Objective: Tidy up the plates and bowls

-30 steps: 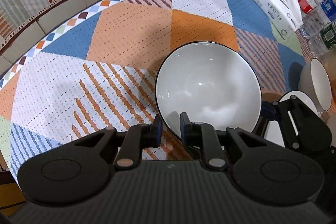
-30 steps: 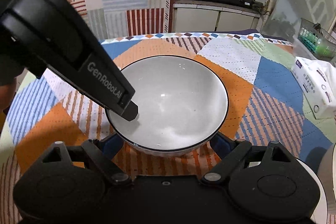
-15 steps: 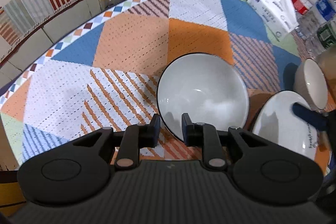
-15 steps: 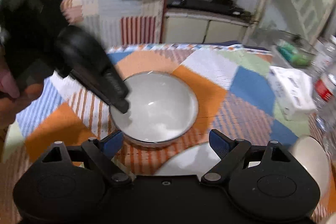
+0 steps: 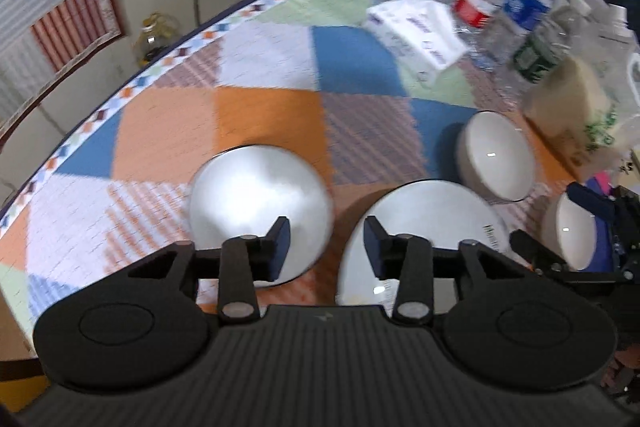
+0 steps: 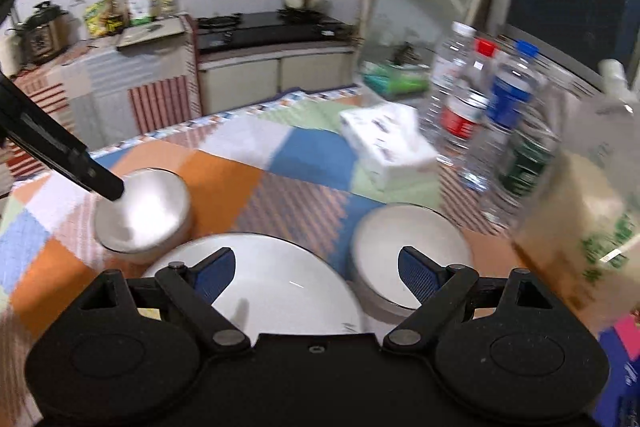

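Left wrist view | left gripper (image 5: 324,241) jaws just opening, empty | large bowl (image 5: 260,211) sits mid-table beside plate (image 5: 424,227) | right gripper (image 6: 316,273) wide, empty above plate | risk: hurried reach clips small bowl (image 6: 412,251) toward bottles (image 6: 484,115).

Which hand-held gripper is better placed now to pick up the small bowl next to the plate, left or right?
Probably the right hand-held gripper. Its jaws stand wide open, nothing between them, and the small bowl lies just ahead by its right finger. The left hand-held gripper hangs over the large bowl, farther away.
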The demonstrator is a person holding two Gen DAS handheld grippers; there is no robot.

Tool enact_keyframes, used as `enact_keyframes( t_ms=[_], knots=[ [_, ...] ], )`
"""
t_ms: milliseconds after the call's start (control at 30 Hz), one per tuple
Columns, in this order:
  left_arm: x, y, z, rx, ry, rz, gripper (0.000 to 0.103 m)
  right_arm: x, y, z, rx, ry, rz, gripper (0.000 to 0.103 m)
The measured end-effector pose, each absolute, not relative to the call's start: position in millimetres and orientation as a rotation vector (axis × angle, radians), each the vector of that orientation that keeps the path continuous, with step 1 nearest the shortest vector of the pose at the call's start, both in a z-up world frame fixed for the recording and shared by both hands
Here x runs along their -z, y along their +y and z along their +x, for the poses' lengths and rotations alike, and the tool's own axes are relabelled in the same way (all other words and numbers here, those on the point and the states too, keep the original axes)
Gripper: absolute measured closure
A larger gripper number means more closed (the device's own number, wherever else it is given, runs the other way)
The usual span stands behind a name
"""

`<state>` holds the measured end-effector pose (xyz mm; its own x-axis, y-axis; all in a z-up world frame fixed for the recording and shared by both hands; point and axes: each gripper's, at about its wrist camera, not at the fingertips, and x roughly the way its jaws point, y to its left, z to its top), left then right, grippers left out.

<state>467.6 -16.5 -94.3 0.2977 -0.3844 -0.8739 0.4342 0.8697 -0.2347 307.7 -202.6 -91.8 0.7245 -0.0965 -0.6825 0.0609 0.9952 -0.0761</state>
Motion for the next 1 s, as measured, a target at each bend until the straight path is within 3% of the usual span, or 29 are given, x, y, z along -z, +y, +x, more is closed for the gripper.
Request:
enact_keyframes(
  t_ms=[367, 833, 933, 1000],
  knots=[
    [109, -111, 477, 0.703, 1.107, 0.07, 0.05, 118, -277, 313, 0.129, 0.871, -0.164, 0.012],
    [182, -185, 510, 0.766, 1.202, 0.023, 0.049, 188, -303, 355, 0.019, 1.02, -0.21, 0.012],
    [196, -191, 511, 0.748, 1.233, 0.02, 0.053, 192, -306, 362, -0.016, 1.028, -0.179, 0.012],
    [201, -193, 512, 0.753, 1.248, 0.006, 0.067, 193, -306, 364, -0.034, 1.037, -0.17, 0.012]
  ],
)
